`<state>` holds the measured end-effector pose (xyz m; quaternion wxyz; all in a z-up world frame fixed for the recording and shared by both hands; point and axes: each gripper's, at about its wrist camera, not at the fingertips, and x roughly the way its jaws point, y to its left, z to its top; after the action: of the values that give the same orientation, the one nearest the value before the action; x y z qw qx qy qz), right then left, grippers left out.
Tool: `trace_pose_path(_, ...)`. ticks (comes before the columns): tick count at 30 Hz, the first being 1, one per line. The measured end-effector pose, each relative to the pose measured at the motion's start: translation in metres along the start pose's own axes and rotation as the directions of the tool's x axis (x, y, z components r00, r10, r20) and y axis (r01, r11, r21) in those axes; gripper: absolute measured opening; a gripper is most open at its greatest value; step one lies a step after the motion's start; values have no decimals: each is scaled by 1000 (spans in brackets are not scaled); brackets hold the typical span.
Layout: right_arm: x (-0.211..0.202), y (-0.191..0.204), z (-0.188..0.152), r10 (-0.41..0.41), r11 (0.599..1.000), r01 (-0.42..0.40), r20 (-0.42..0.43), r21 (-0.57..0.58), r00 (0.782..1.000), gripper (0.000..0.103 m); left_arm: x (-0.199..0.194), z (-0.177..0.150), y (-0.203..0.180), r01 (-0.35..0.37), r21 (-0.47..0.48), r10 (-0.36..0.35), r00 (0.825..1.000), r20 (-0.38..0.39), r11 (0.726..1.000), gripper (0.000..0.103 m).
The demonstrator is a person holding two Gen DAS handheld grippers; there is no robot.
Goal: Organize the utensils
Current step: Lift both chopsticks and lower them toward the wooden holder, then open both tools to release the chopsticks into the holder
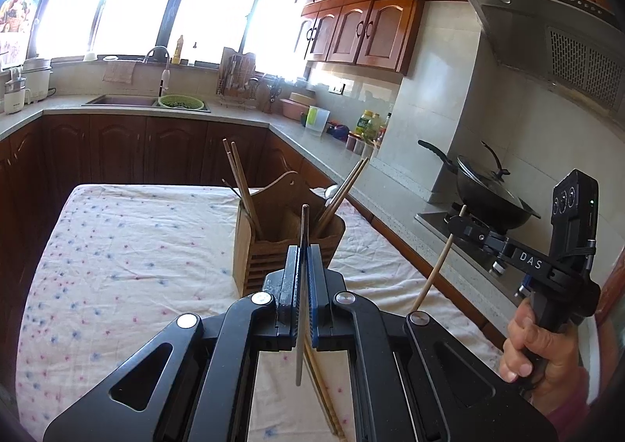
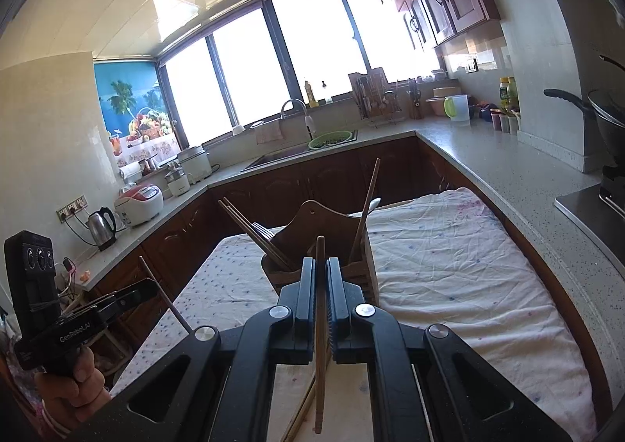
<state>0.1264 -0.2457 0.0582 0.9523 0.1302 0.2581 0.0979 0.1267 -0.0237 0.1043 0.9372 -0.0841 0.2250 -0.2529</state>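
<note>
The wooden utensil holder (image 1: 285,235) stands on the bench (image 1: 117,246), which is covered with a flower-dotted cloth. In the holder, 2 chopsticks (image 1: 242,184) lean to its left side and 2 more (image 1: 343,188) lean to its right; a fork (image 2: 262,229) shows among the left ones.

The left gripper (image 1: 304,258) hovers just in front of the holder, its jaws closed tight on 1 dark chopstick (image 1: 302,285) held nearly upright.

The right gripper (image 2: 321,278) is also in front of the holder, jaws pinched on 1 pale chopstick (image 2: 320,324), upright as well.

More chopsticks (image 1: 324,391) lie on the cloth in front of the holder, below the grippers.
</note>
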Motion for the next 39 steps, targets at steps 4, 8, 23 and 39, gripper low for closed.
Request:
trace_pose_path(4, 3, 0, 7, 4, 1000, -4, 10, -2, 1000, 5, 0, 13, 0, -1, 8, 1, 1000, 29, 1000, 3)
trace_pose_path(8, 7, -1, 16, 8, 1000, -8, 26, -5, 1000, 5, 2, 30, -1, -4, 21, 3, 998, 64, 1000, 3)
trace_pose_path(23, 46, -6, 98, 0, 1000, 1, 161, -9, 987, 5, 41, 117, 0, -40, 81, 22, 977, 211, 996, 0)
trace_pose_path(39, 50, -18, 94, 12, 999, -17, 167, 29, 986, 5, 59, 70, 35, -74, 6, 73, 994, 85, 997, 0)
